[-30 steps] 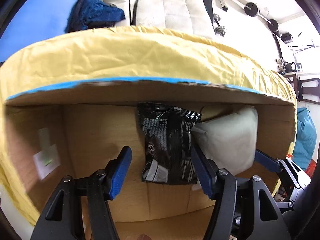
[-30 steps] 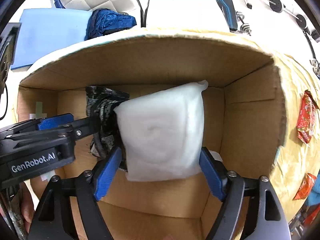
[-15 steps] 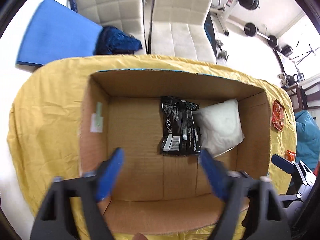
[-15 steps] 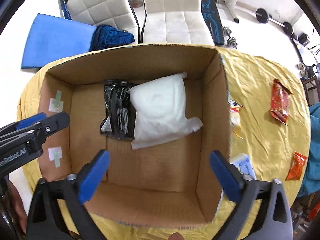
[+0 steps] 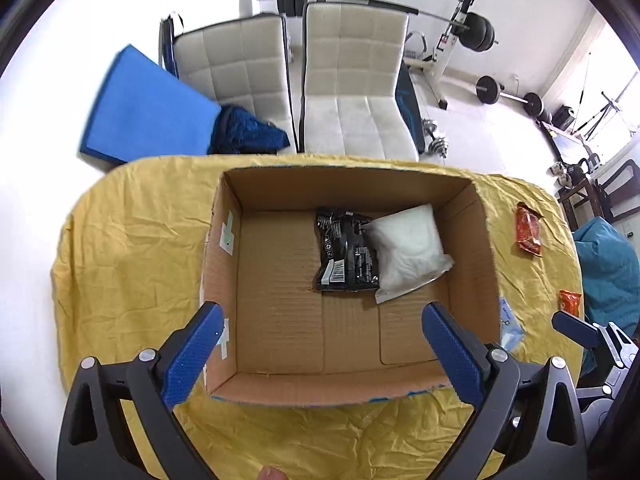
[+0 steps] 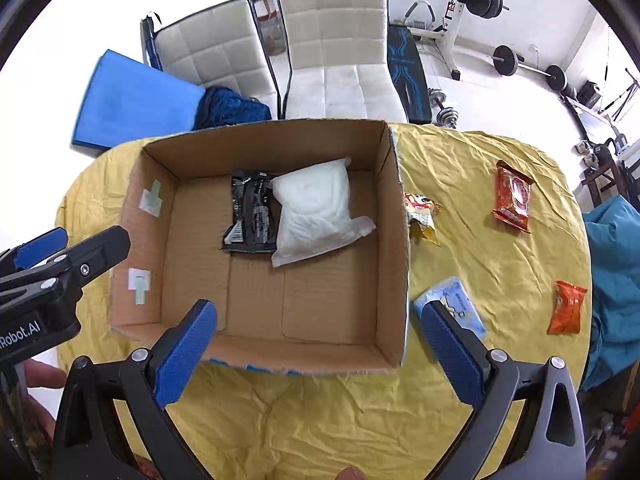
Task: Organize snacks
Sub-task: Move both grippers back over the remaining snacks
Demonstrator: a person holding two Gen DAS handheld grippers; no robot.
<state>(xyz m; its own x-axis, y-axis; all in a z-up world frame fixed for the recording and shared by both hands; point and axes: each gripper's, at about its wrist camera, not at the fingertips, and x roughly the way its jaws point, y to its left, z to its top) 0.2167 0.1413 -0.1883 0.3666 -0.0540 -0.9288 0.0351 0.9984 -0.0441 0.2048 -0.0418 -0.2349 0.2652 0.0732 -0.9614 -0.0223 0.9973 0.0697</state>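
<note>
Left gripper and right gripper both held high, side by side, jaws spread wide and empty, blue pads facing inward; left gripper's tips also show at the right view's left edge.

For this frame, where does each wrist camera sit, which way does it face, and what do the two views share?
Left wrist: above the table's near edge, looking down into the cardboard box; left gripper open, right gripper's tip at right.
Right wrist: further right, looking down at the box and loose snacks such as the red packet; right gripper open, left gripper at left.
Shared: box, black packet, white pouch, yellow cloth.
</note>
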